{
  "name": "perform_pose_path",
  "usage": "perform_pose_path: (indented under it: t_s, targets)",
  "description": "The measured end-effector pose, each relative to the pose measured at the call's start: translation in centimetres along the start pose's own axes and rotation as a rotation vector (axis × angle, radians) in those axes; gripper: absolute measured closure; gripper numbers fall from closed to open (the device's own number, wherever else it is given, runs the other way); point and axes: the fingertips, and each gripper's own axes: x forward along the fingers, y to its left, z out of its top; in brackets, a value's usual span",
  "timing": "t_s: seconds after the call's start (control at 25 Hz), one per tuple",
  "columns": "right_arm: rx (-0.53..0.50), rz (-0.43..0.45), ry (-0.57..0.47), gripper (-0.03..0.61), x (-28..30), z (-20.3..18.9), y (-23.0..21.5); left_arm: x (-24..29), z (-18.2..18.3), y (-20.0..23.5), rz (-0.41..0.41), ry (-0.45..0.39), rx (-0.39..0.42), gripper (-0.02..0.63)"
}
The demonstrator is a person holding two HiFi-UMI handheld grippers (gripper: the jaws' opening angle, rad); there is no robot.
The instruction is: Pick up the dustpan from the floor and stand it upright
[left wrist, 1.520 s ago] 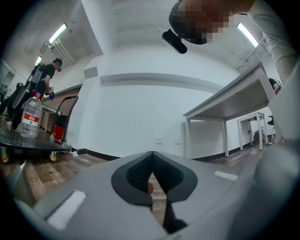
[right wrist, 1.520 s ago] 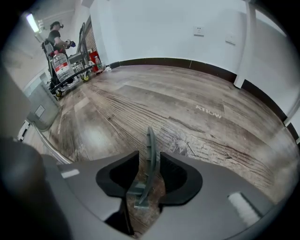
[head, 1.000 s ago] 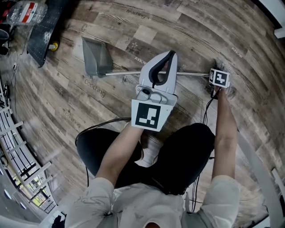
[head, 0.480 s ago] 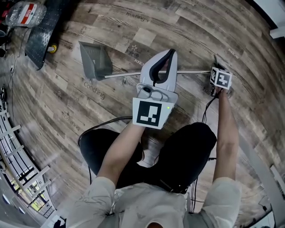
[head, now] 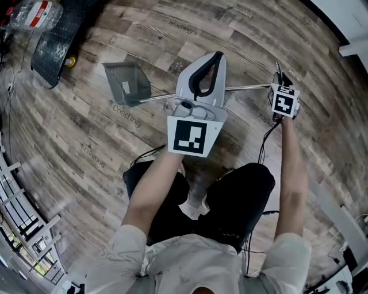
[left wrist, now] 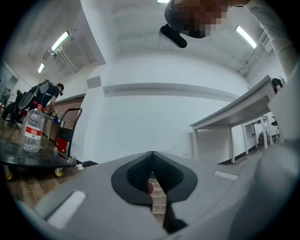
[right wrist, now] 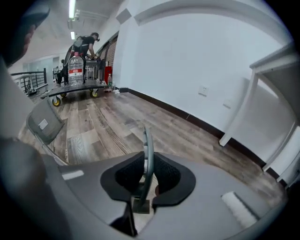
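Note:
A grey dustpan [head: 127,82] lies on the wood floor, and its long metal pole [head: 241,88] runs right to my right gripper [head: 276,89]. In the right gripper view, the right gripper [right wrist: 146,171] is shut on the dustpan's grey handle loop [right wrist: 148,145]. Its jaws have just been closing on that loop. The pan [right wrist: 44,123] shows at the left, its open side tilted up. My left gripper [head: 215,56] hovers above the middle of the pole. The left gripper [left wrist: 151,174] is shut with nothing in it and faces a white wall.
A black wheeled cart [head: 53,41] with a water bottle [head: 29,14] stands at the far left. A white table [left wrist: 234,117] stands by the wall. A black cable [head: 263,140] trails by my right leg. A person [right wrist: 86,44] works far back.
The pan has turned its open side up and shifted slightly toward me. The right gripper has kept its place at the pole's end, and the left gripper still hovers over the pole.

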Motion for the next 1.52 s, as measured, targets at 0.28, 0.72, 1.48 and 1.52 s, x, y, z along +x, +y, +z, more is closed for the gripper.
perform_pose_path:
  t_s: [0.28, 0.72, 1.48, 1.52]
  targets:
    - [-0.198, -0.053, -0.12, 0.514, -31.5, 36.1, 19.4, -12.5, 41.5, 21.8, 0.085, -0.017, -0.009, 0.594]
    - [-0.479, -0.088, -0.263, 0.512, -81.2, 77.9, 35.1, -28.3, 100.8, 35.2, 0.161, -0.021, -0.001, 0.594]
    - [-0.964, -0.213, -0.401, 0.512, -137.4, 133.4, 52.9, -37.0, 175.1, 53.9, 0.212, -0.013, -0.041, 0.594]
    - [-0.987, -0.206, -0.411, 0.512, -140.1, 135.3, 55.2, -38.4, 178.1, 55.4, 0.213, -0.013, -0.04, 0.594]
